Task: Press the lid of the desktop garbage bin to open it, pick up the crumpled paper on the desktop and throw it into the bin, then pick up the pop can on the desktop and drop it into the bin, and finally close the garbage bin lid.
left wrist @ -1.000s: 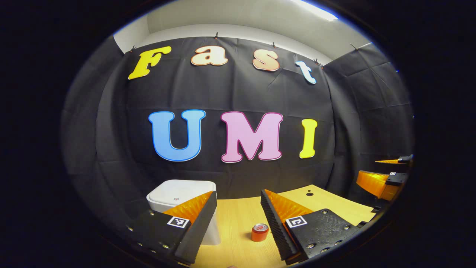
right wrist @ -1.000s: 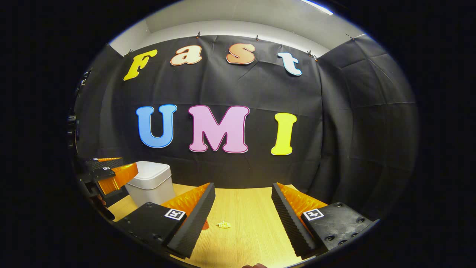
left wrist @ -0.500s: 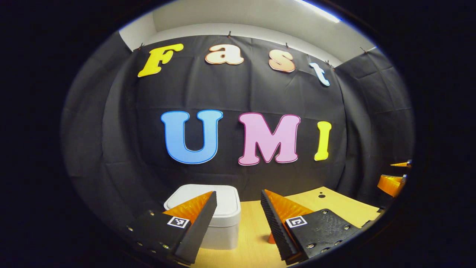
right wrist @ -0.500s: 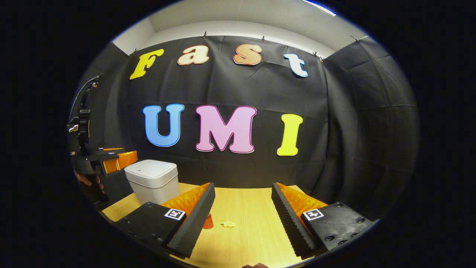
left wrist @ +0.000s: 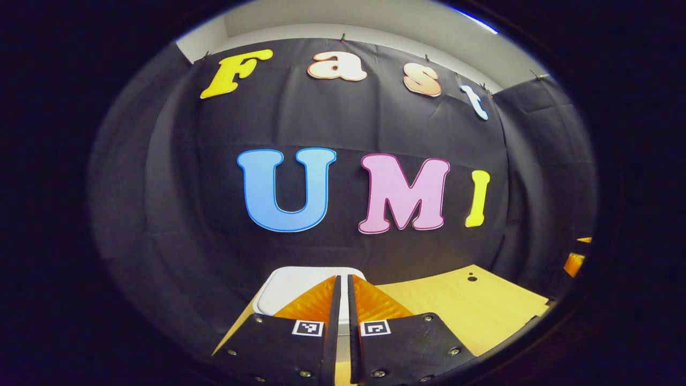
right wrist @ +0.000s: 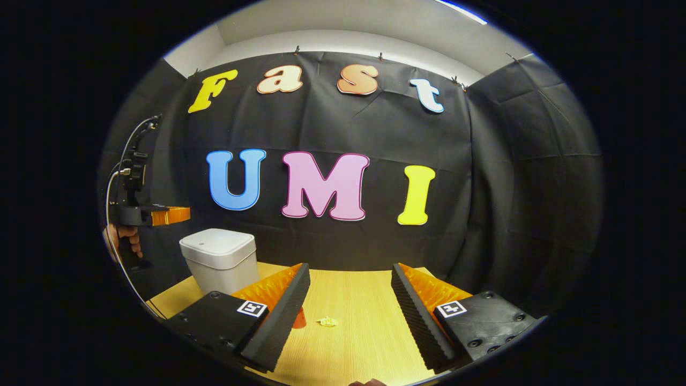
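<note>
The left gripper (left wrist: 341, 287) has jaws together, nothing between, above the white plastic bin w/ closed lid (right wrist: 218, 256). The right gripper (right wrist: 349, 279) has jaws apart over the light wooden counter (right wrist: 353, 343), where the small yellow crumpled paper (right wrist: 327, 321) lies beside a red can (right wrist: 299, 319), partly hidden.

We see a pale wooden tabletop (right wrist: 364, 300) with a small dark hole (left wrist: 472, 277) near its far right corner — behind it hangs creased black cloth (right wrist: 509, 187), pinned below a white wall (right wrist: 343, 40) and a ceiling light strip (right wrist: 461, 10).
</note>
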Motion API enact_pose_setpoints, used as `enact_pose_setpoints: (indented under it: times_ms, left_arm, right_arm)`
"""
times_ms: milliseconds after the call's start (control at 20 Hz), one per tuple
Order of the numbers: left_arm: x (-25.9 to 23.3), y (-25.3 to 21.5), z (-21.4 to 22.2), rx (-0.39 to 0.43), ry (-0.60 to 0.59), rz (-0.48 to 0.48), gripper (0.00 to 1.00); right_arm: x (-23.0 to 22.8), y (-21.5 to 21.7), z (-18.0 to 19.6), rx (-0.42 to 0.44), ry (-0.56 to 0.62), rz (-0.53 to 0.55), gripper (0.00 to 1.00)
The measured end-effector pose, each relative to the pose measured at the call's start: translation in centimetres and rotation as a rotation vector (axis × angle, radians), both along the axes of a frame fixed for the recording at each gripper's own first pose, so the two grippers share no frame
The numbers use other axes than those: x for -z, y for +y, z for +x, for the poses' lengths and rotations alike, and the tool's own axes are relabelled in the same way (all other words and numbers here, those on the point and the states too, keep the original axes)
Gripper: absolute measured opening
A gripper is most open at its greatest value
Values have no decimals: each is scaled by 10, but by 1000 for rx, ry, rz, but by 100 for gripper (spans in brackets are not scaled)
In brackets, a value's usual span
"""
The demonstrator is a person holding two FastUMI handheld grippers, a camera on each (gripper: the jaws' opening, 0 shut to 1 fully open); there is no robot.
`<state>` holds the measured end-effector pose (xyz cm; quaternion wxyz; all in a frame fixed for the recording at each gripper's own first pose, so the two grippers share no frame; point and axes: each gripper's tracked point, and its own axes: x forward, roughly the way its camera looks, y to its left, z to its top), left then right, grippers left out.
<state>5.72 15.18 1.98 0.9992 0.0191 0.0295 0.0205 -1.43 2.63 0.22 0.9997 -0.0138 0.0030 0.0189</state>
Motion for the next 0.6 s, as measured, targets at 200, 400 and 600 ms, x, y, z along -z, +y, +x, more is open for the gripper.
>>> enact_pose_setpoints:
  times_ms: [200, 400, 600]
  left_arm:
    - [-4, 12, 23, 16, 14, -3, 11]
    - [33, 26, 50, -16, 157, -41, 11]
    - [58, 33, 58, -35, 240, -48, 11]
  right_arm:
    - [5, -1, 0, 3, 16, -2, 98]
    - [5, 1, 0, -1, 19, -14, 98]
    - [5, -3, 2, 10, 14, -24, 99]
